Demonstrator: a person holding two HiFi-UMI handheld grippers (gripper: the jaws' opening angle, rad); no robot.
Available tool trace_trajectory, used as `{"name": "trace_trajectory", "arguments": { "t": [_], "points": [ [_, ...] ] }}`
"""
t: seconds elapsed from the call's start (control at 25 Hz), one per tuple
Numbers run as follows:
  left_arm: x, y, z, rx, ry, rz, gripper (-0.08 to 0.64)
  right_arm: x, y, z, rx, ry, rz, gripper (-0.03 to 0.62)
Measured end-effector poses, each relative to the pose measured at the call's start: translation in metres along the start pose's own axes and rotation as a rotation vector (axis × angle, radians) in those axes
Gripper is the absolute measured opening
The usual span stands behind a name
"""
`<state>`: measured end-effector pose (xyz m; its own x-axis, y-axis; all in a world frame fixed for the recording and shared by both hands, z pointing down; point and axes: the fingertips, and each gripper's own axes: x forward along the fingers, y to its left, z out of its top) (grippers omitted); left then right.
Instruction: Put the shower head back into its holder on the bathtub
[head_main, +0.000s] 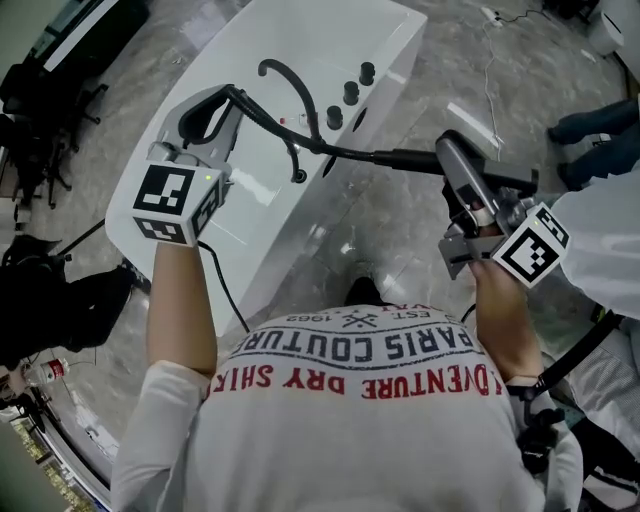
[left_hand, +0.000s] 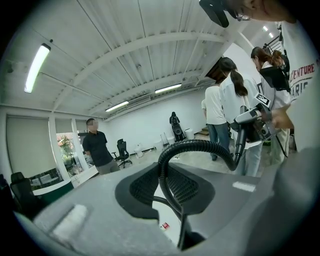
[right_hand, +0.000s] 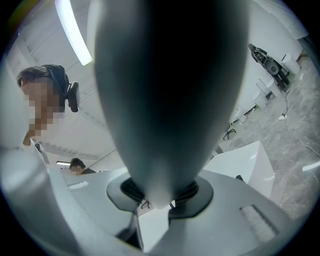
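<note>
Shower head (head_main: 457, 162) is clamped in my right gripper (head_main: 470, 205), up beside the one white bathtub (head_main: 300, 40); my left gripper (head_main: 212, 100) pinches its one black hose (head_main: 350, 153). Three black knobs (head_main: 350, 92) on the rim.

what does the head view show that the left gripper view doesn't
Head view only: the black spout and three knobs on the bathtub. Left gripper view only: ceiling lights, a bystander in black and an office chair. Both: the hose, which the left gripper is shut on, and the shower head in the right gripper.
</note>
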<state>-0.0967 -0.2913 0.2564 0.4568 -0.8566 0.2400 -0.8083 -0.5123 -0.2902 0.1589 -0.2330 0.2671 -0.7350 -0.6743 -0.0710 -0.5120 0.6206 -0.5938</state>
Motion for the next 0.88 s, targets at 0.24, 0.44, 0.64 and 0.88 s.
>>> {"name": "trace_trajectory", "arguments": {
  "t": [0.24, 0.44, 0.64, 0.88],
  "points": [
    [0.021, 0.022, 0.000, 0.001, 0.009, 0.041, 0.058, 0.023, -0.013, 0.013, -0.007, 0.020, 0.034, 0.109],
    [0.041, 0.033, -0.006, -0.002, 0.020, 0.076, 0.058, 0.038, -0.025, 0.016, -0.017, 0.038, 0.068, 0.109],
    [0.050, 0.038, -0.019, -0.035, 0.027, 0.102, 0.058, 0.050, -0.036, 0.014, -0.027, 0.056, 0.092, 0.109],
    [0.065, 0.040, -0.044, -0.058, 0.060, 0.120, 0.058, 0.059, -0.054, 0.013, -0.032, 0.072, 0.082, 0.109]
  ]
}}
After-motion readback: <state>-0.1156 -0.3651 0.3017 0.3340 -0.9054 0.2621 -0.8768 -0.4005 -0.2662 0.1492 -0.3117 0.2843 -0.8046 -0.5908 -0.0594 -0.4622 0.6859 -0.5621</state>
